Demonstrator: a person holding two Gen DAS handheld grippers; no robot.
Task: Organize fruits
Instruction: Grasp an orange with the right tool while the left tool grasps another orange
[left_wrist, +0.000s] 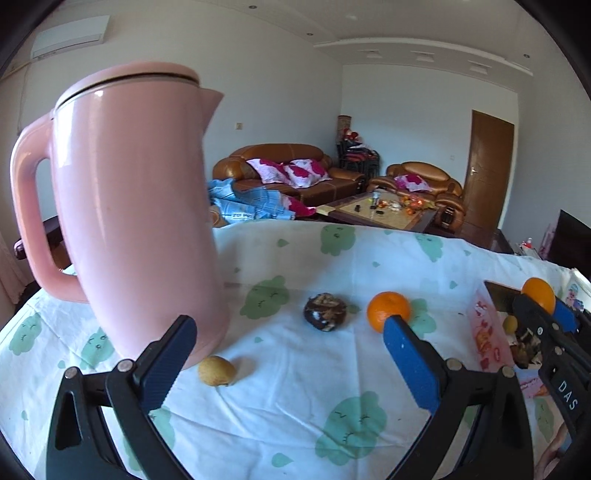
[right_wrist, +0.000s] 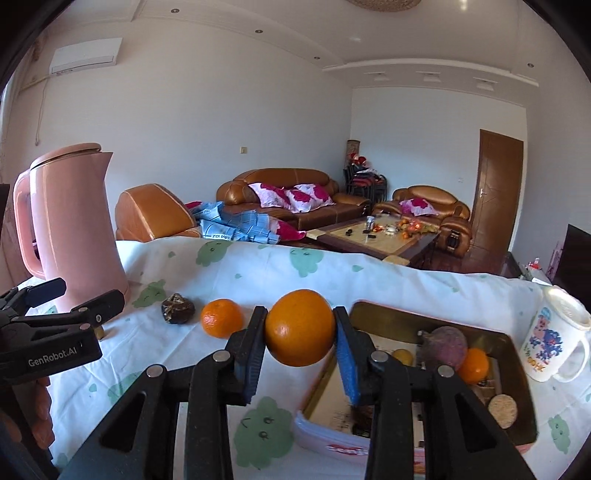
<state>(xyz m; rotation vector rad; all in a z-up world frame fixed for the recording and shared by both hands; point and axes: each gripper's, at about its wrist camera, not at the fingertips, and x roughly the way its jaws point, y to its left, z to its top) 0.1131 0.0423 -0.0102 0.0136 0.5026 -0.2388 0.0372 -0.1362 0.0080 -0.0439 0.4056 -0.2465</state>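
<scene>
My right gripper (right_wrist: 300, 332) is shut on an orange (right_wrist: 300, 332), held above the cloth at the left edge of the pink tin tray (right_wrist: 517, 339); the left wrist view shows the same orange (left_wrist: 538, 294) in that gripper (left_wrist: 543, 314). In the tray lie a small orange (right_wrist: 474, 364), a purple fruit (right_wrist: 445, 347) and a yellow fruit (right_wrist: 402, 356). My left gripper (left_wrist: 291, 354) is open and empty. Ahead of it on the cloth lie a second orange (left_wrist: 388, 311), a dark brown fruit (left_wrist: 325, 311) and a small yellowish fruit (left_wrist: 217, 370).
A tall pink kettle (left_wrist: 136, 206) stands at the table's left, close to my left gripper's left finger. A white printed mug (right_wrist: 554, 339) stands right of the tray. The white cloth with green prints (left_wrist: 295, 406) covers the table; sofas and a coffee table lie beyond its far edge.
</scene>
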